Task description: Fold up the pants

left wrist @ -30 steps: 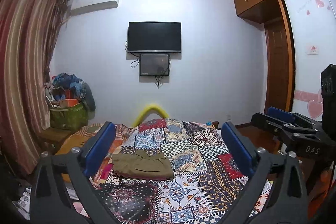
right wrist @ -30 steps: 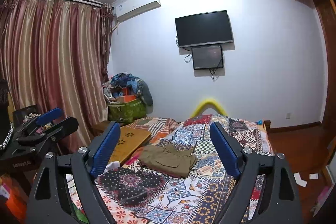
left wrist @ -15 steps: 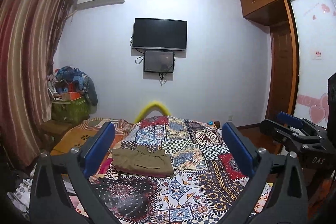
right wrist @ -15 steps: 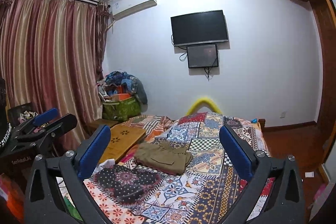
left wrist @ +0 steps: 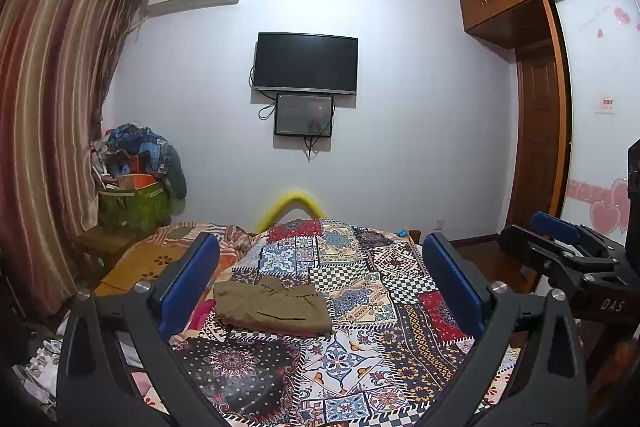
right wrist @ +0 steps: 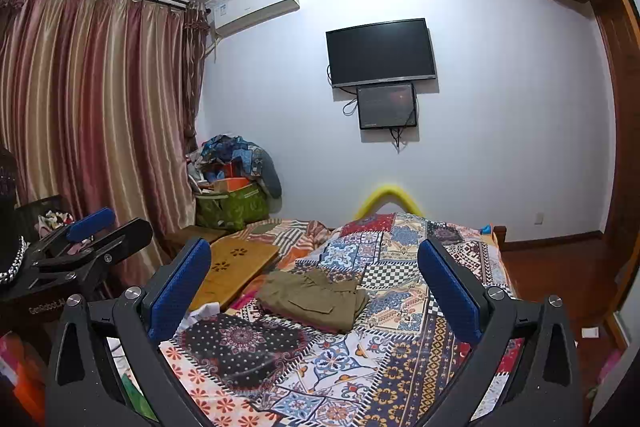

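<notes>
Olive-brown pants (left wrist: 276, 303) (right wrist: 314, 297) lie folded into a compact stack on the patchwork bedspread (left wrist: 360, 359) (right wrist: 360, 359), left of the bed's middle. My left gripper (left wrist: 320, 275) hangs open above the bed's near end, well short of the pants, nothing between its blue pads. My right gripper (right wrist: 316, 279) is likewise wide open and empty, held back from the pants. Each gripper shows in the other's view: the right one (left wrist: 560, 239) at the right edge, the left one (right wrist: 96, 227) at the left edge.
A wooden lap tray (right wrist: 236, 267) lies on the bed's left side. A heap of bags and clothes (left wrist: 136, 183) fills the corner by the striped curtain (left wrist: 48, 107). A TV (left wrist: 306, 63) hangs on the far wall; a wardrobe (left wrist: 540, 107) stands right.
The right gripper's jaws have spread wider. Both grippers stay nearly in place over the bed's near end; the pants lie unmoved.
</notes>
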Motion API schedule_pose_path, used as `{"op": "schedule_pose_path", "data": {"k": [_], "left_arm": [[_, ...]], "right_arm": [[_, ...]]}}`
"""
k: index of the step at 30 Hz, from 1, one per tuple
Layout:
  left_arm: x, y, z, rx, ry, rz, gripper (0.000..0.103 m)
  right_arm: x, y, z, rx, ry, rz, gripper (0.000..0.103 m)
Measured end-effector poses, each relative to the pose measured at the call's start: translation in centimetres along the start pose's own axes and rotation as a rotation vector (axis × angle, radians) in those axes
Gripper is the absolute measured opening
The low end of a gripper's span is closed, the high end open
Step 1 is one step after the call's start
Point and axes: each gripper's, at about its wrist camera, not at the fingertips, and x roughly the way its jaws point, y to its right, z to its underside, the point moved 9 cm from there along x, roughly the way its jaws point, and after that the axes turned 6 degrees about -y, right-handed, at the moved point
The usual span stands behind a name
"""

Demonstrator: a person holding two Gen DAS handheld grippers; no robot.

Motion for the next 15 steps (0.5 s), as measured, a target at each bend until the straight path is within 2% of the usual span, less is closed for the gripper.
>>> {"op": "schedule_pose_path", "data": {"k": [15], "left_arm": [[0.28,0.17,0.31,-0.007,-0.004,0.017,0.103]], "right_arm": [[-0.69,-0.03,-0.27,-0.009,0.003,0.001,0.103]]}}
